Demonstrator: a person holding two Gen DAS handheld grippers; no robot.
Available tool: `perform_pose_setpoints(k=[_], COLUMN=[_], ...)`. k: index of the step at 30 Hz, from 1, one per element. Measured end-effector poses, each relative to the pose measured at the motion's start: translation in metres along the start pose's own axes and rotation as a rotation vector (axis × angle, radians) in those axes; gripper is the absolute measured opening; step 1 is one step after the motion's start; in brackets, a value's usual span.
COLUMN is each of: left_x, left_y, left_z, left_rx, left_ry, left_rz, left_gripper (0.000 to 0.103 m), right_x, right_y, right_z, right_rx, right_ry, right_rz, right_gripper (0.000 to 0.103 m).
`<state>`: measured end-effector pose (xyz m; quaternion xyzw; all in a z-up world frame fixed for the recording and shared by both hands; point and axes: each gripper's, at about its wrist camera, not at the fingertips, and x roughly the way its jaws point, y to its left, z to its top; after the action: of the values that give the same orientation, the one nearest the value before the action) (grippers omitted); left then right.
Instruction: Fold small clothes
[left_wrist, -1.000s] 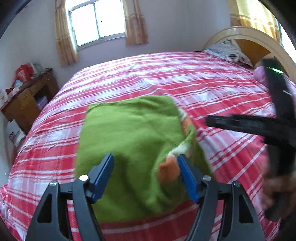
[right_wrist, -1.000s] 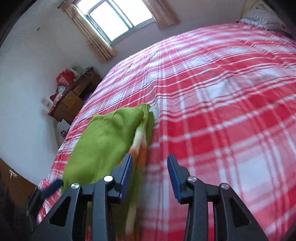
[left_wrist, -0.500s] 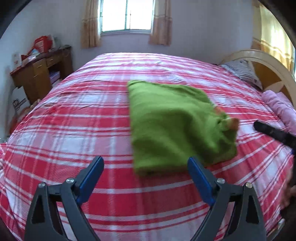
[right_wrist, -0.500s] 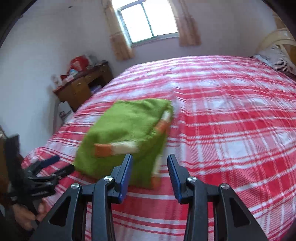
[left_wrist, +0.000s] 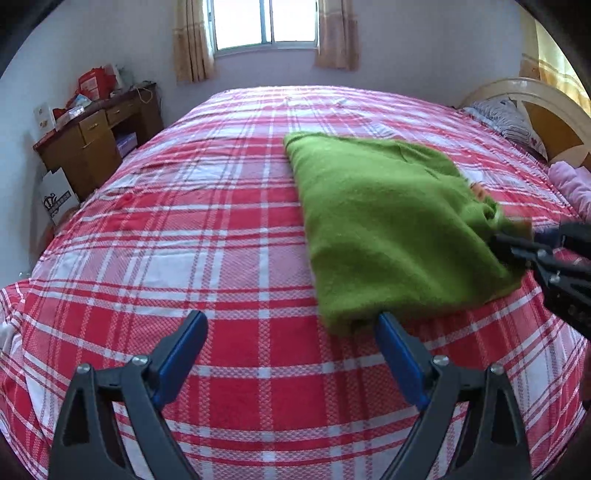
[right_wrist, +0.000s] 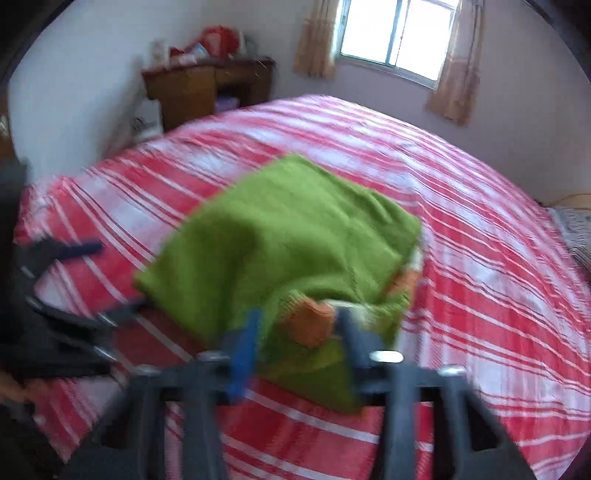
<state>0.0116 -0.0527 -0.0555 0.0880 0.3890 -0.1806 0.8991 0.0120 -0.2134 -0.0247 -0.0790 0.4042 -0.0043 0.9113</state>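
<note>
Bed (left_wrist: 236, 258), red plaid cover, serves as the work surface. Green garment (left_wrist: 376, 229) lies folded on it, on the headboard side of centre, apparently near finished. Left gripper (left_wrist: 288, 343) hangs wide apart and empty at the garment's near corner. Right gripper (right_wrist: 295, 328) straddles the orange-trimmed edge at a moderate gap; blur prevents confirming any grip. Recommended: tuck that loose edge under squarely, press flat, avoid dragging the stack.
</note>
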Motion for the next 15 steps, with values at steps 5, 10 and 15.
perform_pose_setpoints(k=[5,10,15], left_x=[-0.004,0.003,-0.002], left_y=[0.012,0.016,0.027], left_z=[0.005,0.011,0.019], left_rx=[-0.059,-0.070,-0.095], left_ry=[-0.037,-0.019,-0.075], left_rz=[-0.063,-0.057,-0.053], left_gripper=[0.094,0.094,0.094], right_x=[0.006,0.007,-0.029], right_y=[-0.058,-0.078,-0.086], right_z=[-0.062,-0.110,-0.091], right_rx=[0.405,0.677,0.613], right_ry=[0.000,-0.071,-0.112], right_rz=[0.164,0.324,0.207], right_gripper=[0.015,0.015,0.020])
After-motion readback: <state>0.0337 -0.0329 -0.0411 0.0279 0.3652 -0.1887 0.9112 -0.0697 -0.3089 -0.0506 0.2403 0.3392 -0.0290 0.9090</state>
